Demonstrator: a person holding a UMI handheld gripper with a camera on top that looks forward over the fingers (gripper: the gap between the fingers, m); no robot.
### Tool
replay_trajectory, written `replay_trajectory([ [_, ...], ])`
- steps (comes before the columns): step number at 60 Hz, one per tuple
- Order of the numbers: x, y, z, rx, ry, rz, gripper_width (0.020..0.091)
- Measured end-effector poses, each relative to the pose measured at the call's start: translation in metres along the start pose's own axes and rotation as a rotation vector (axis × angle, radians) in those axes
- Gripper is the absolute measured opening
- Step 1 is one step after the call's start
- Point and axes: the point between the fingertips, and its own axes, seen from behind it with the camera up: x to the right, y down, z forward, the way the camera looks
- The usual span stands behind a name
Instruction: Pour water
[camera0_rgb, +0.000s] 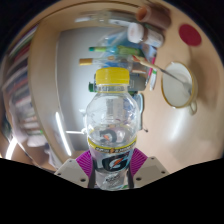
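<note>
A clear plastic Gatorade bottle (111, 125) with a yellow cap (112, 77) and a purple-and-black label stands upright between my fingers, filling the middle of the gripper view. My gripper (112, 163) is shut on the bottle's lower body, both purple pads (85, 160) pressing its label from either side. The bottle looks lifted, with the room tilted behind it. Beyond the bottle, up and to the right, lies a pale round cup or bowl (177, 84).
Behind the bottle is a beige table surface (60, 70). On it are a white container (140, 33), a red round thing (190, 35) and some coloured items (112, 52). Shelving shows at the left.
</note>
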Motion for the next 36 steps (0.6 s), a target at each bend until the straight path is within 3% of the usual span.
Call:
replay_trajectory([
  [10,-0.023,-0.009,-0.004,-0.090,-0.170,0.489,0.0444],
  [24,-0.027,-0.037,0.002,-0.055,-0.273,0.853,0.0448],
  [36,-0.030,-0.044,-0.002,-0.047,-0.298,0.891,0.0448],
])
